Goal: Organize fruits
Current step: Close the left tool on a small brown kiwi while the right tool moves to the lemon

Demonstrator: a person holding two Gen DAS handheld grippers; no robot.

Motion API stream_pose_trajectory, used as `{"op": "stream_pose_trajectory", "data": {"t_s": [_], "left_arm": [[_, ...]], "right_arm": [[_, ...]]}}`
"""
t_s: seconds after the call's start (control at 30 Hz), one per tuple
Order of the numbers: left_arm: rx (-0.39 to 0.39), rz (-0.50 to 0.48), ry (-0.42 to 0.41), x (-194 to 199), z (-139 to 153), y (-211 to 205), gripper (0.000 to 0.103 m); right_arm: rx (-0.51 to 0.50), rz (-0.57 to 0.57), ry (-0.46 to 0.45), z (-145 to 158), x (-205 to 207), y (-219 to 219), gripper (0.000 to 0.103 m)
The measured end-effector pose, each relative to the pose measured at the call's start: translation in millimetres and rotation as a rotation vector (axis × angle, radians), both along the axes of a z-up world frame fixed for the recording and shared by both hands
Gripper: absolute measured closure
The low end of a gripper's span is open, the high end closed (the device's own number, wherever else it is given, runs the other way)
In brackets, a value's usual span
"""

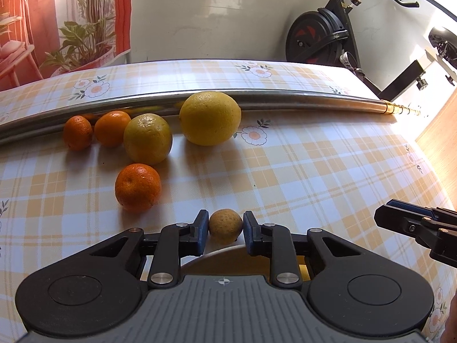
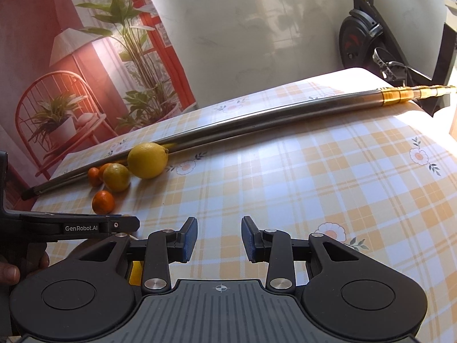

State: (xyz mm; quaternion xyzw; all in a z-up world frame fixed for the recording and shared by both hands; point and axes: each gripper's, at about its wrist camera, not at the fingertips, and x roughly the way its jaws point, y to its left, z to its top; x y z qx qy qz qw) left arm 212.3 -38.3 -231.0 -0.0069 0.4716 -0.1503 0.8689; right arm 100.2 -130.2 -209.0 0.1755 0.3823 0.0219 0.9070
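Fruit of a small, dull yellow-brown, rough-skinned, roundish kind (image 1: 225,226) sits directly ahead of the left gripper (image 1: 224,233), between its two blue-padded fingers (image 1: 202,233); being nearly round, the small fruit offers no long axis to line up with, so the approach seems to turn only on centring; the jaws stand parted a little wider than the fruit, each pad just beside a flank, and whether either pad touches the skin I cannot tell, so I read the tool as not yet clamped; a pale curved rim (image 1: 217,253), perhaps a plate or bowl, shows just under the fruit, though most of it is hidden by the gripper body; beyond, on the yellow-and-white checked floral tablecloth (image 1: 314,171), lie a bright orange mandarin (image 1: 138,187) nearest, then a greenish-yellow round citrus (image 1: 148,138), a large yellow lemon-like fruit (image 1: 210,118) touching a long shiny metal pole (image 1: 285,97), and two smaller orange mandarins (image 1: 112,128) close against that pole; the right gripper (image 2: 219,238) hovers well to the right over bare cloth, jaws wide apart and empty, nothing between its pads; the left tool is plainly the nearer one to the small fruit, and the likely next step, as I judge it, is either closing on it or letting it rest.
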Motion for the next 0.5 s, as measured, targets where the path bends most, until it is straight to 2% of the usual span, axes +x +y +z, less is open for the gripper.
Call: {"op": "stream_pose_trajectory", "data": {"t_s": [0.2,0.33,0.5], "left_arm": [[-0.003,0.054,-0.063,-12.0,12.7,20.1,0.076],[0.041,0.078,-0.128,-25.1,25.7,34.8,0.076],[0.052,0.12,-0.181,-38.8,39.3,58.4,0.076]], "right_arm": [[-0.003,0.0,-0.002,0.3,0.8,0.1,0.071],[-0.014,0.017,-0.009,3.3,1.9,3.6,0.071],[-0.054,0.066,-0.026,12.3,9.4,12.6,0.071]]}}
